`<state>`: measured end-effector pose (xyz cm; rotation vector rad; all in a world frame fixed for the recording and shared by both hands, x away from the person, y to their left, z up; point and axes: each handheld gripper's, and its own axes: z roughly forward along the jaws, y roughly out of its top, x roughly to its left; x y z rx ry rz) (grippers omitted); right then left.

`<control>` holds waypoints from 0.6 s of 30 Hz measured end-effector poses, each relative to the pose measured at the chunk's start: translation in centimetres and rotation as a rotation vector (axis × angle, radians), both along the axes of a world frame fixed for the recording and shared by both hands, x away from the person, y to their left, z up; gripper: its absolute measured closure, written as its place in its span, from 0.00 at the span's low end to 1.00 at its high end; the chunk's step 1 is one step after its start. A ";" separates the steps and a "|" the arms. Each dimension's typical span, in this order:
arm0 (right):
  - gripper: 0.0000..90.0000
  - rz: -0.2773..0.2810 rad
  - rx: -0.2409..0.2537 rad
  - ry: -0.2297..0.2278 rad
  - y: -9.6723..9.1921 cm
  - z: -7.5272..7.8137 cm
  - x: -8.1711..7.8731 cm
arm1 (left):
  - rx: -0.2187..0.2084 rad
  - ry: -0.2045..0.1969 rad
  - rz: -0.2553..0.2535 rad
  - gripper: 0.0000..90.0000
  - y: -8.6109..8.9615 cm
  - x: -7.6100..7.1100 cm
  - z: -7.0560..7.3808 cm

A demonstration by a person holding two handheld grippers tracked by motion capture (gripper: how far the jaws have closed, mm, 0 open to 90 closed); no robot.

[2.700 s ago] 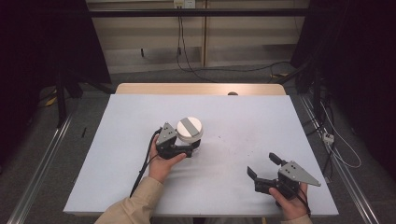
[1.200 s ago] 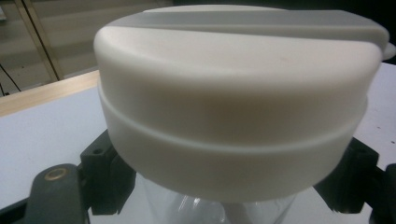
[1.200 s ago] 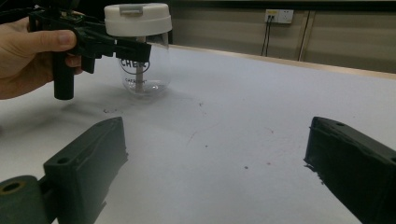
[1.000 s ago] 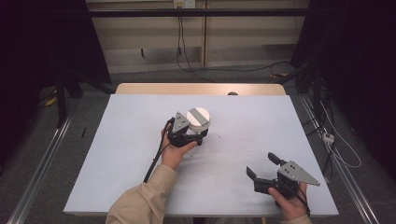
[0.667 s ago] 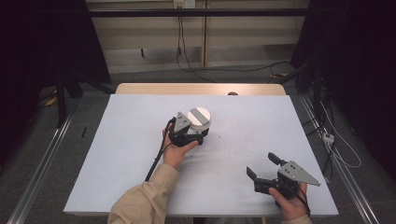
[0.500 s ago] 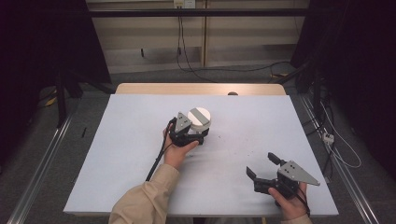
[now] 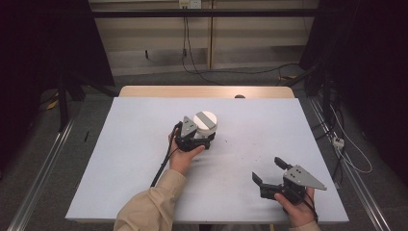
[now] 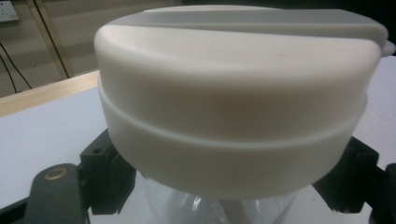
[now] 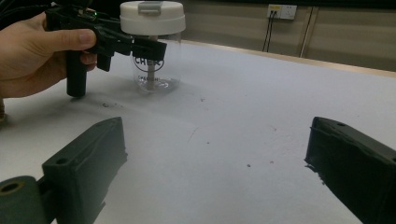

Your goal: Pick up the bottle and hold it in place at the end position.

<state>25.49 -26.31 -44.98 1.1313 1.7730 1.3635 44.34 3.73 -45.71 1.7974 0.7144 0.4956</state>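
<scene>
Left gripper view: lid [image 8: 238, 93] hides jaws apparently clamping jar [image 9: 152, 70]; right gripper [image 7: 270, 173] agape

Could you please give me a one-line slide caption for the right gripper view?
Left gripper clamps a clear jar below its white lid.

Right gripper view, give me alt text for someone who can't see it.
A hand holds the left gripper, closed on a clear jar just under its white lid, the jar standing on a white table. In the foreground, the right gripper's two black fingers stand wide apart with nothing between them.
</scene>
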 end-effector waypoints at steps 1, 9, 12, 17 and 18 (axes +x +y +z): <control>0.05 0.003 -0.001 0.001 0.1 0.0 0.1 | 0.001 -0.003 -0.003 0.20 0.0 0.0 0.0; 0.04 0.020 -0.014 0.037 1.5 0.4 1.6 | -0.016 -0.006 0.000 0.20 0.1 -0.2 -0.3; 0.06 0.026 -0.028 0.057 2.3 0.5 2.3 | -0.015 -0.004 0.002 0.20 0.2 -0.2 -0.3; 0.11 0.046 -0.007 0.081 3.5 0.8 3.7 | -0.017 -0.005 0.003 0.21 0.2 -0.2 -0.3; 0.12 0.054 -0.010 0.082 3.8 0.8 3.9 | -0.017 -0.004 0.003 0.21 0.2 -0.2 -0.3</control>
